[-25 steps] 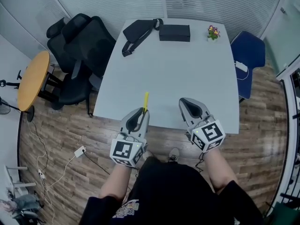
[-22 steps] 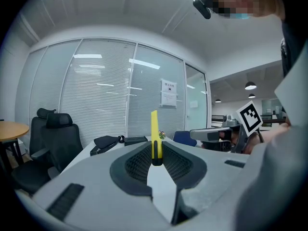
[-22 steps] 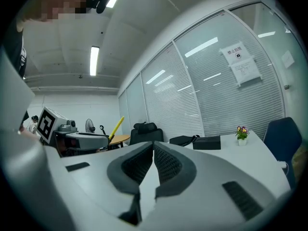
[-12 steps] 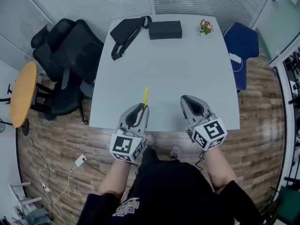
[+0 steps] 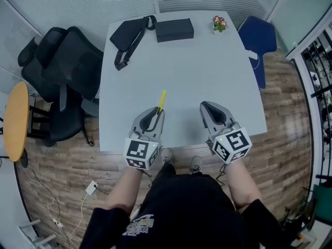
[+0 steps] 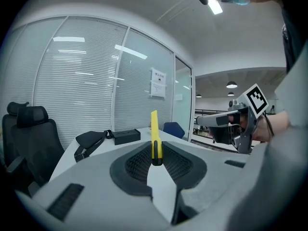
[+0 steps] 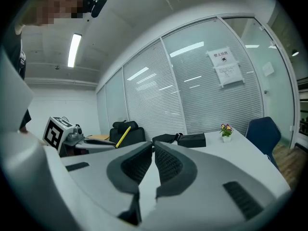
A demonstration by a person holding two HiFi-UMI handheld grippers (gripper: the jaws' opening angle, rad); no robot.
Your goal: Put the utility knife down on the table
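1. Utility knife (image 5: 162, 101): yellow, clamped by its rear end in the left gripper (image 5: 157, 114). Its tip projected ahead of the jaws over the near part of the surface (image 5: 207, 66) and appeared to be held clear of it.
2. Right gripper (image 5: 205, 108): jaws together and empty, just beside the left.
3. Step judged in hand: lowering. The knife was best brought low and flat onto the surface before the jaws parted, well inside the near edge, so that it neither dropped nor slid off.

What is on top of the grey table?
At its far end: a black bag, a black box, a small flower pot. The left gripper and right gripper hide part of its near edge.
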